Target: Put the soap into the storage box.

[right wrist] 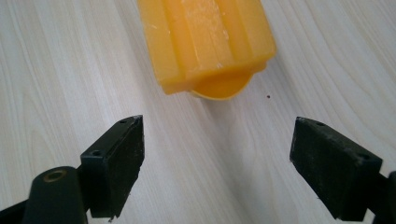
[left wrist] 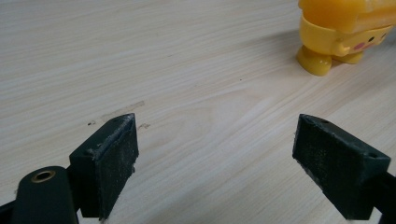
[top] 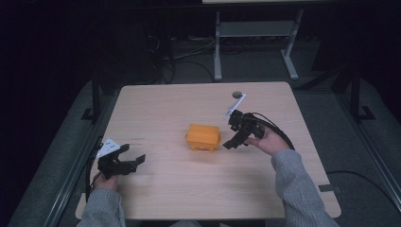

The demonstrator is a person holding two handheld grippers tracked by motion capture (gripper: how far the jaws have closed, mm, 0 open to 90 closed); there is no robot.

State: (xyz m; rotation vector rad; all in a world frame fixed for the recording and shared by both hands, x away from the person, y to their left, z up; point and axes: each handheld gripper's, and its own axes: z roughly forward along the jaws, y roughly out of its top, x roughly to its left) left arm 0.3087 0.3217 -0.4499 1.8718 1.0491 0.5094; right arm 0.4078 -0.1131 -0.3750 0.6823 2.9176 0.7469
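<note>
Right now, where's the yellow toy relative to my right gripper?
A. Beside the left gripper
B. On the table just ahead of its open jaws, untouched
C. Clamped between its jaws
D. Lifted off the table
B: the right gripper has its jaws spread, and the yellow toy sits on the table just beyond them.

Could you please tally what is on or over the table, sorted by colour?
Yellow-orange: 1, the toy box near the table's middle.
Black: 2, the left claw and the right claw, both open.
Dark round spot near the far edge: 1, too small to identify.
Total: 4.
</note>
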